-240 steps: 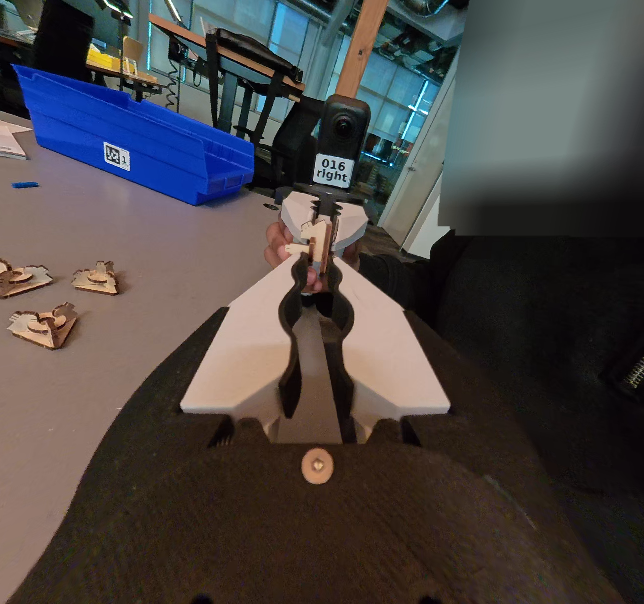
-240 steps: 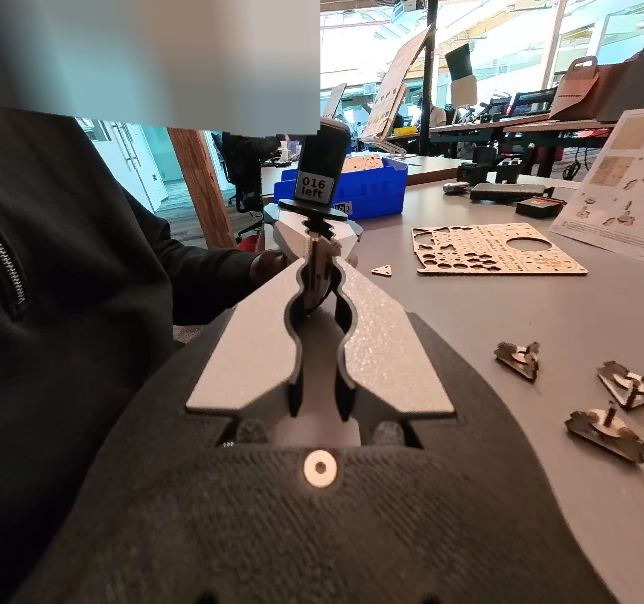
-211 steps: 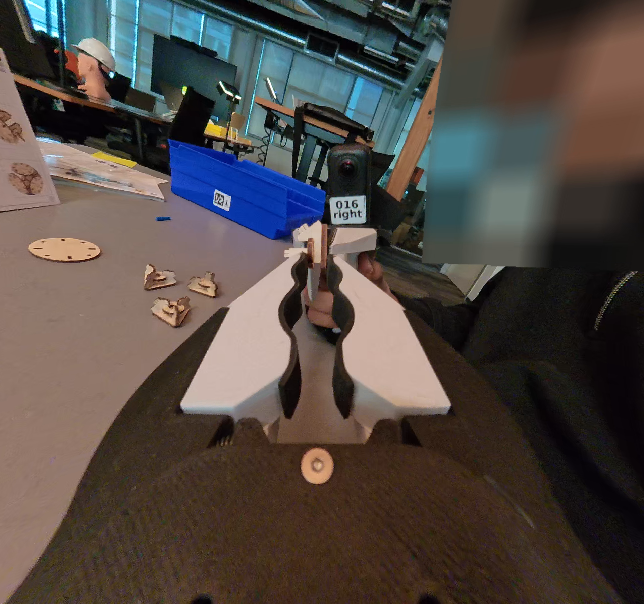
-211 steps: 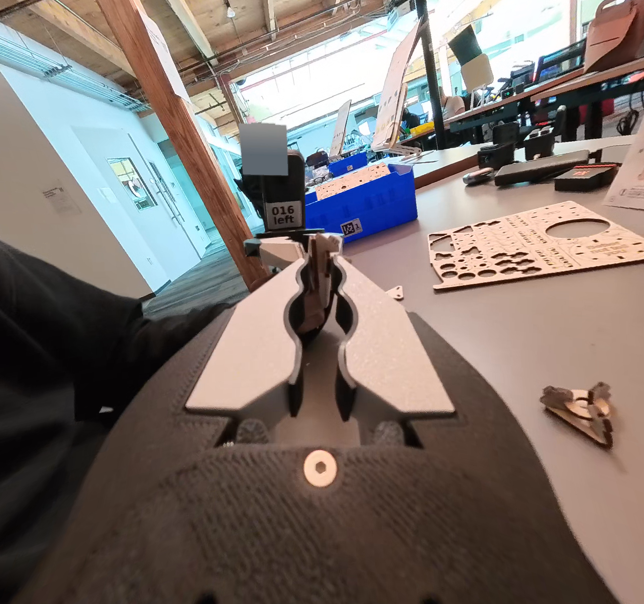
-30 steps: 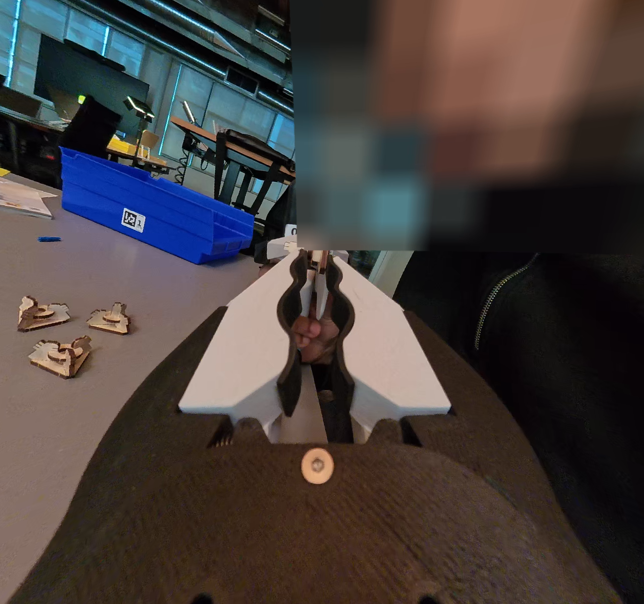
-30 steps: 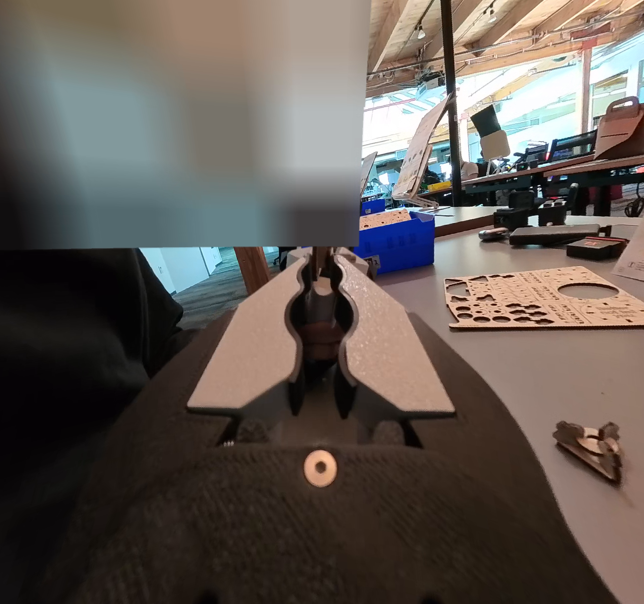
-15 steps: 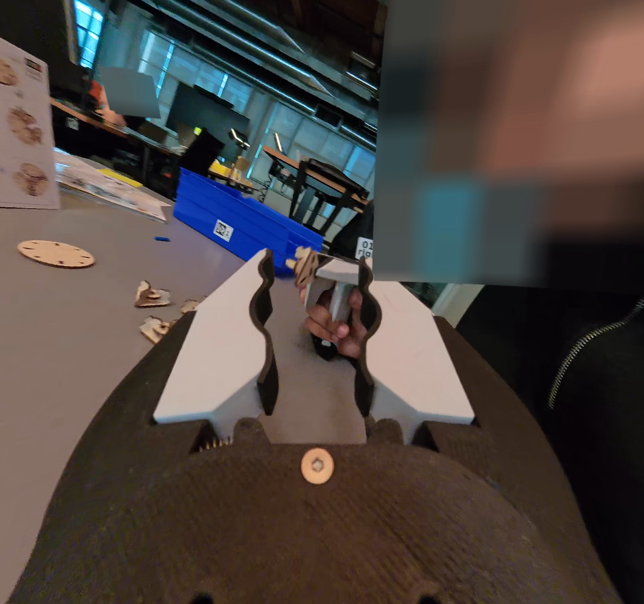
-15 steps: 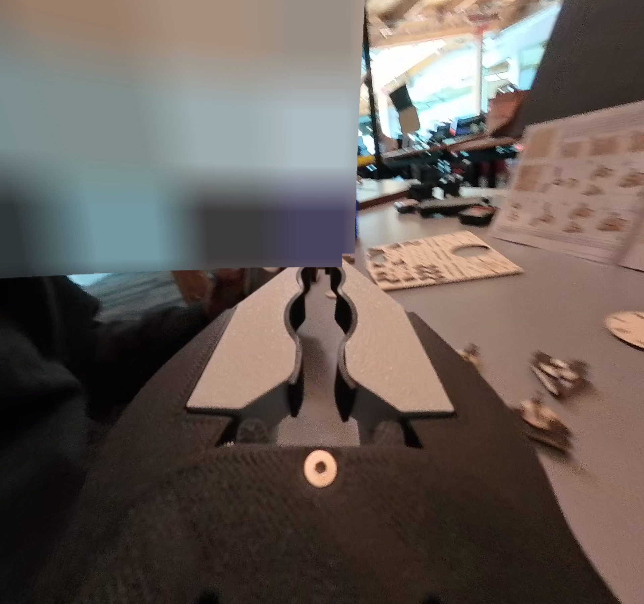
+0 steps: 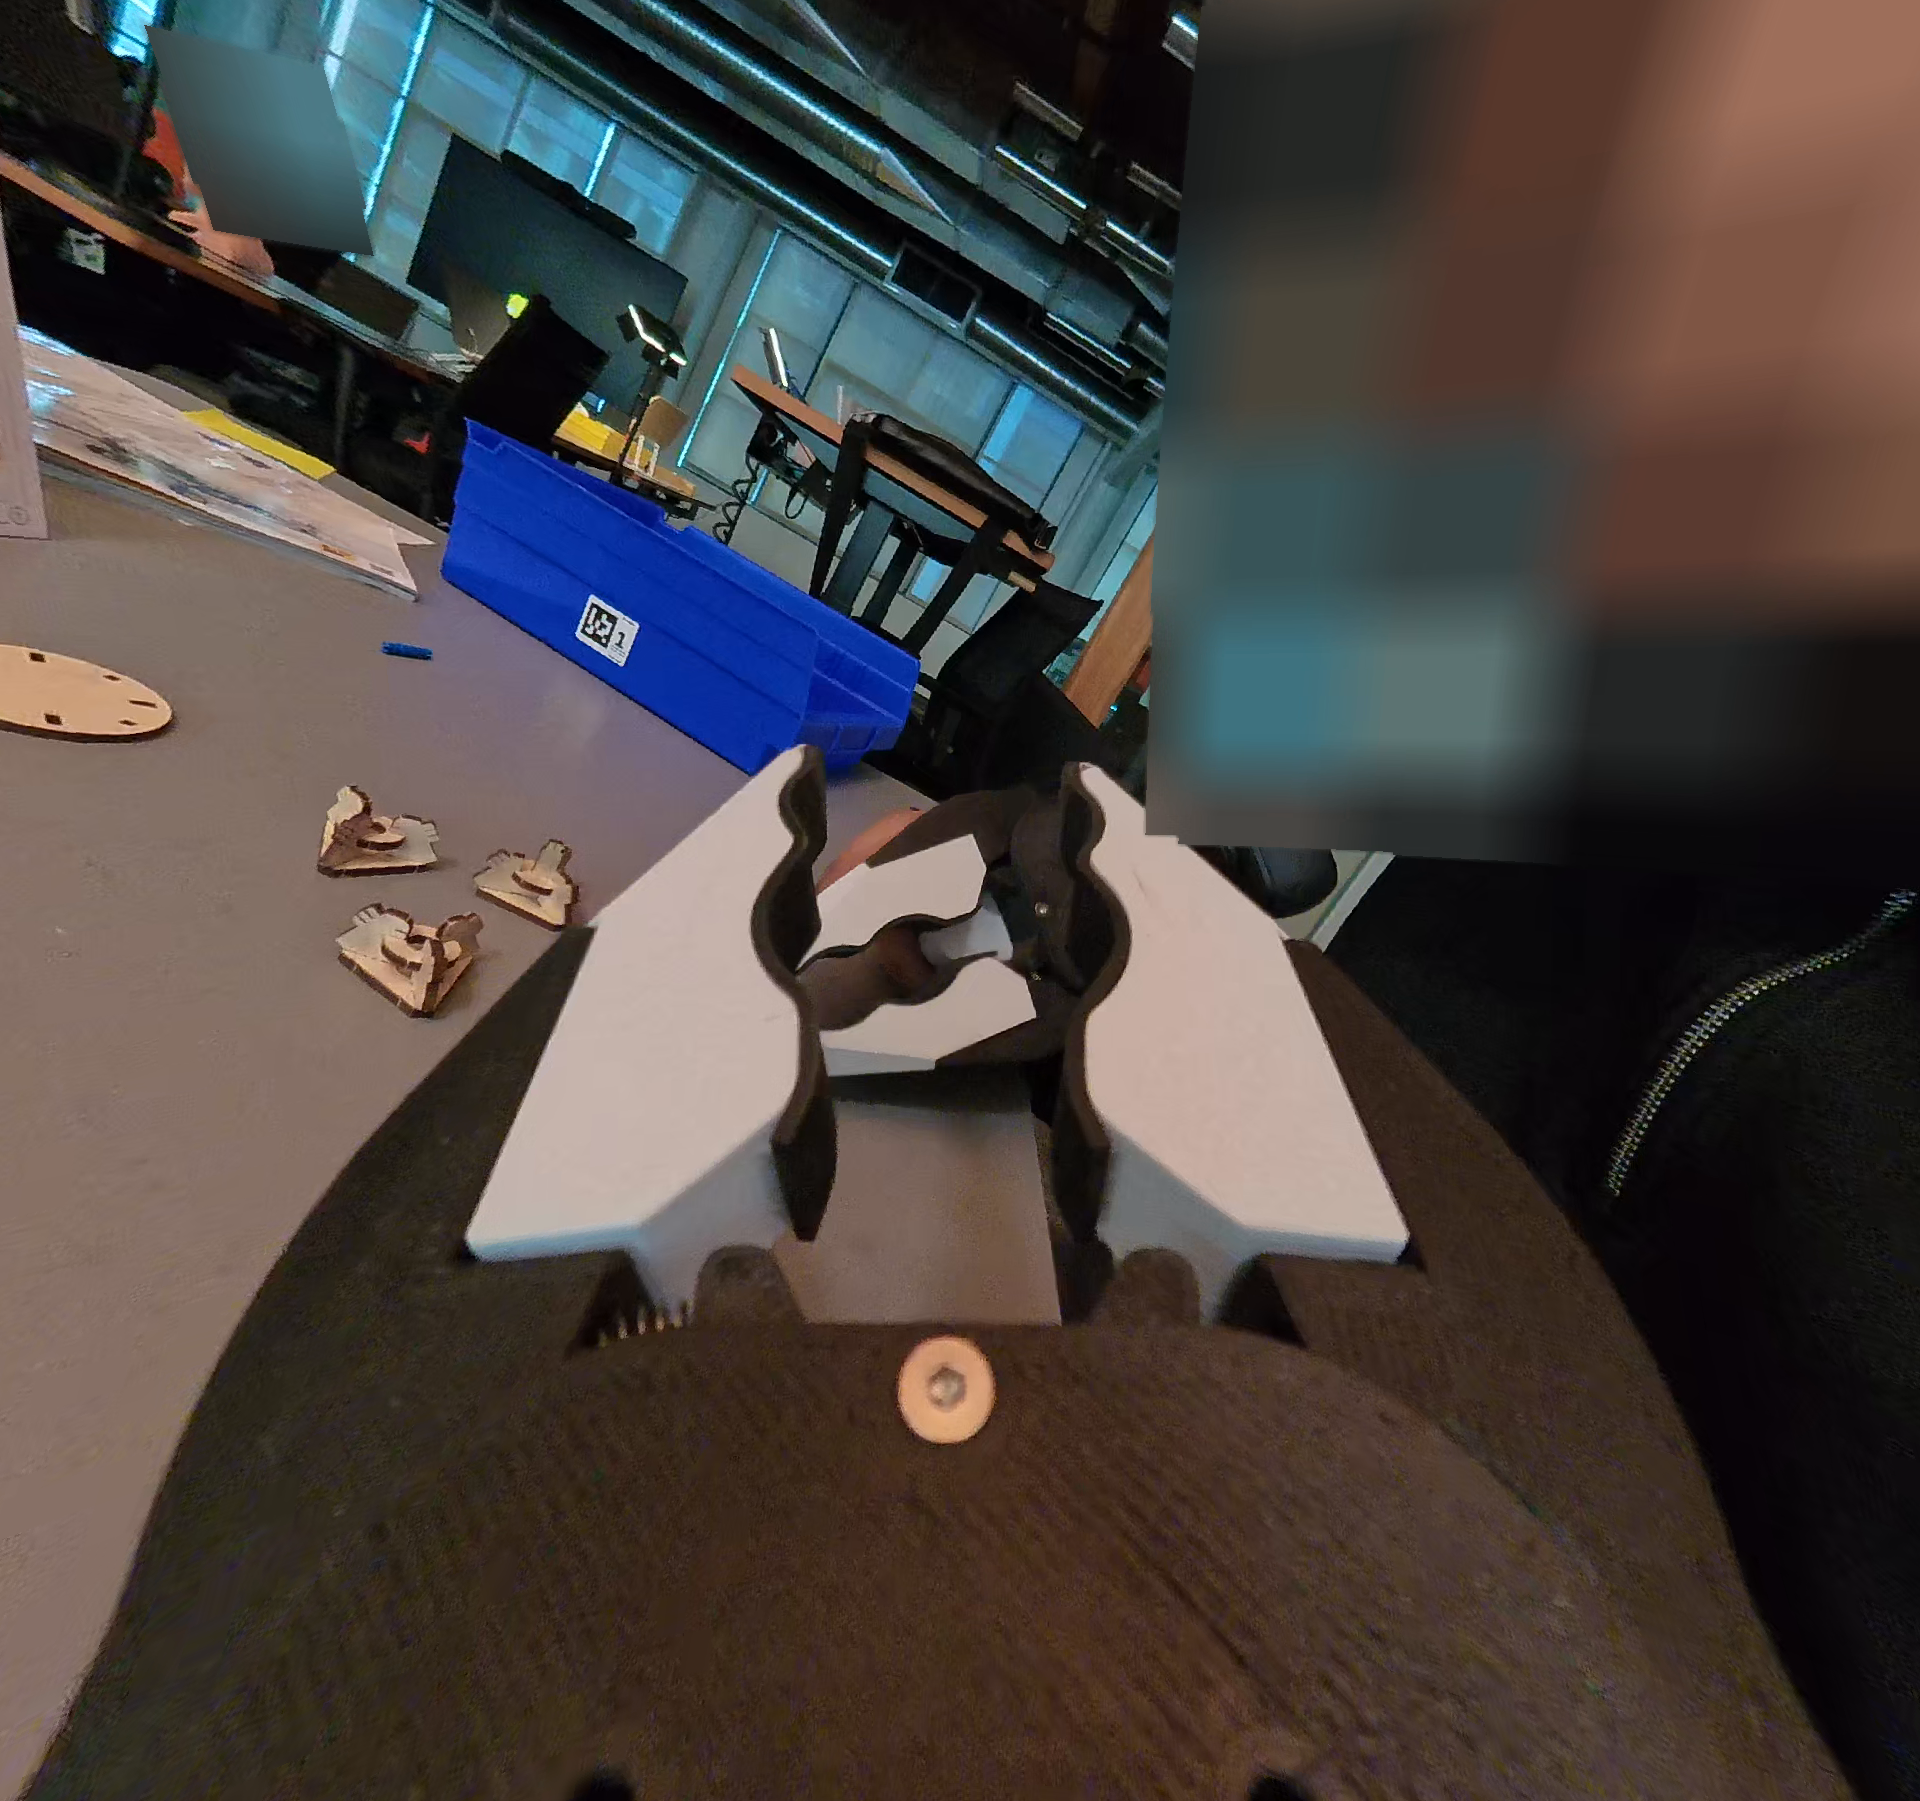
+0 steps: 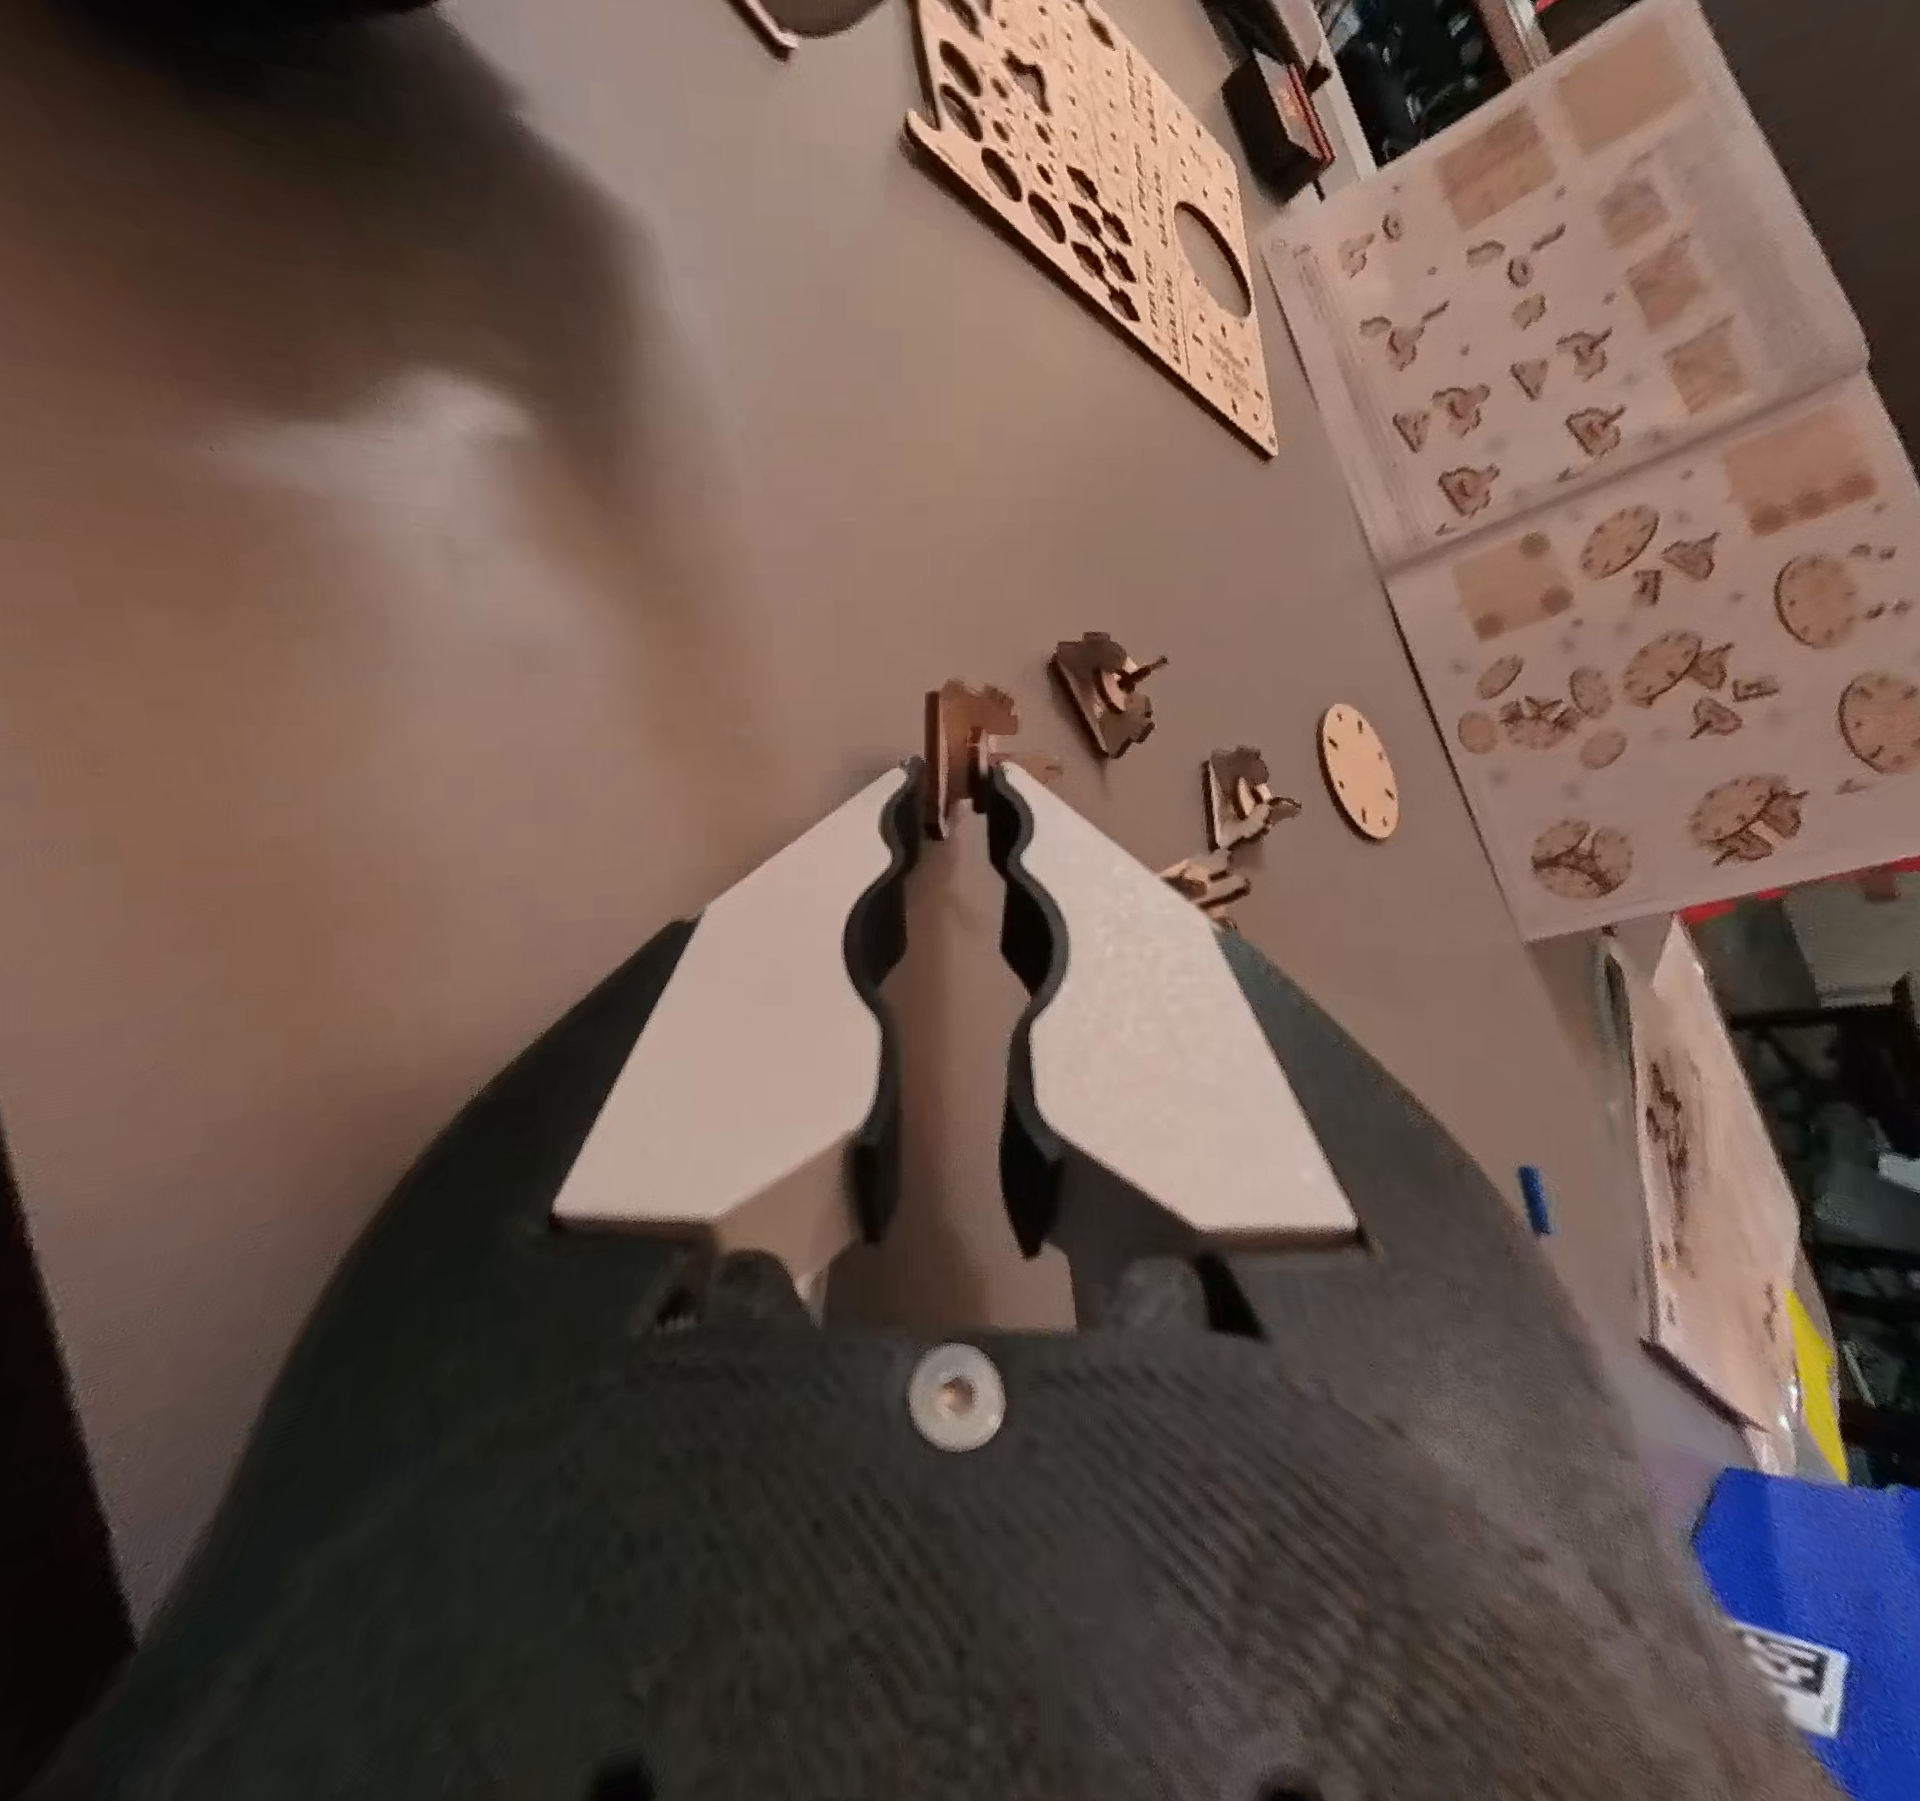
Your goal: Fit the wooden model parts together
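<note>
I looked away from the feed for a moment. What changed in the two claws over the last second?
The left claw opened and let go; the small laser-cut wooden assembly went with the right claw, which swung over the grey table. Three wooden assemblies stayed put.

The table (image 9: 260,1076) is plain grey. A bright blue bin (image 9: 675,608) on it bears a white sticker with a black square pattern. The small wooden assemblies (image 9: 405,951) are pale tan with dark brown edges, as is the round disc (image 10: 1359,771). Both grippers' fingers (image 9: 665,1013) are white with black pads, set on black bodies.
</note>
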`<state>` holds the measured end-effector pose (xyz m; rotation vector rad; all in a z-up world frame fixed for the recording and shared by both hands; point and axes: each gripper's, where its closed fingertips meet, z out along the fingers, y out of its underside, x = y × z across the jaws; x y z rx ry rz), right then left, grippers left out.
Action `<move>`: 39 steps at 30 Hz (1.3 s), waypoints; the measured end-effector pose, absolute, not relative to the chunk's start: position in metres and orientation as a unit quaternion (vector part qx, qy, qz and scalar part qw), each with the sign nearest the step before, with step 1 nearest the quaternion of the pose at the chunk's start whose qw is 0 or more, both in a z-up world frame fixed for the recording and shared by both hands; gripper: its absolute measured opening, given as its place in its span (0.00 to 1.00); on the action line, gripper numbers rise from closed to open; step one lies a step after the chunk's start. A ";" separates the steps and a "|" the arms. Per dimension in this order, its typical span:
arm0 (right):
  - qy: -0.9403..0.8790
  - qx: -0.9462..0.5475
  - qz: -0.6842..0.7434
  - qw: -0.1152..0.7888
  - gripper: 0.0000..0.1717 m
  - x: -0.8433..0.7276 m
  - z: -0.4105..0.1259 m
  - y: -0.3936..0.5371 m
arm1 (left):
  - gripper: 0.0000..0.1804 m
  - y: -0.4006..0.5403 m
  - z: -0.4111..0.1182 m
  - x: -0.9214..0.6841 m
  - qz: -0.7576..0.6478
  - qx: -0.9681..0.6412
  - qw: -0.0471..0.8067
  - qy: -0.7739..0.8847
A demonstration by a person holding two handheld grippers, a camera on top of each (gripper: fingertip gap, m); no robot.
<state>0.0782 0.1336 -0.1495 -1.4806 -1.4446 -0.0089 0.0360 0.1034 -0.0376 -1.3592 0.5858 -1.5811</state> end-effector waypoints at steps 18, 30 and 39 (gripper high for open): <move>-0.292 -0.659 0.290 0.630 0.13 0.144 -0.061 0.162 | 0.20 0.098 -0.048 0.049 -0.618 -0.580 0.456 0.272; -0.282 -0.662 0.292 0.630 0.09 0.146 -0.061 0.164 | 0.20 0.101 -0.048 0.049 -0.616 -0.584 0.457 0.265; -0.243 -0.655 0.329 0.635 0.05 0.157 -0.054 0.167 | 0.20 0.101 -0.048 0.048 -0.626 -0.581 0.450 0.262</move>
